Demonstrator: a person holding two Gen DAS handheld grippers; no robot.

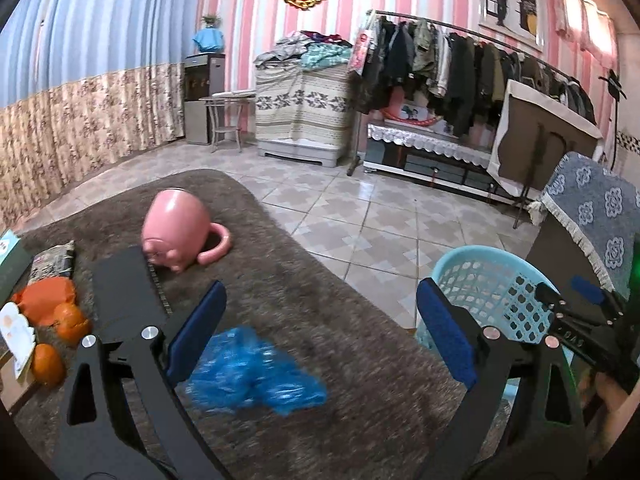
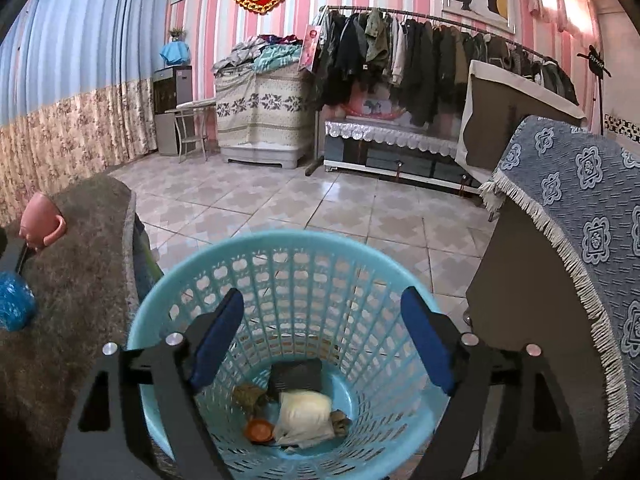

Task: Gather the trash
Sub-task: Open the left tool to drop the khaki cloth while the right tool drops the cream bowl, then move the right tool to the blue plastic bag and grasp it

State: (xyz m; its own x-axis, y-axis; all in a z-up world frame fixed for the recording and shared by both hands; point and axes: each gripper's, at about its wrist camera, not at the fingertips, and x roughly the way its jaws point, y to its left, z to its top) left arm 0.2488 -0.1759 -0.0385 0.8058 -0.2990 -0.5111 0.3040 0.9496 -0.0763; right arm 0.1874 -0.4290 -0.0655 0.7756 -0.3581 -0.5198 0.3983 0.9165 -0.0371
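Two claws, both wide and empty. Your left claw hangs over the bench; the blue bag lies just at its seven o'clock, the pink mug tipped at eleven. Your right claw hangs over the basket, with trash at its bottom, six o'clock.

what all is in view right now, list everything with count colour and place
basket: 1, light blue, on the floor beside the table
trash in basket: several pieces, white, dark, orange, at its bottom
crumpled bag: 1, blue, on the brown table cover
mug: 1, pink, tipped over on the table
oranges: at least 2, table's left edge
clothes rack: 1, dark coats, back wall
left gripper: open, above the bag
right gripper: open, empty, over the basket
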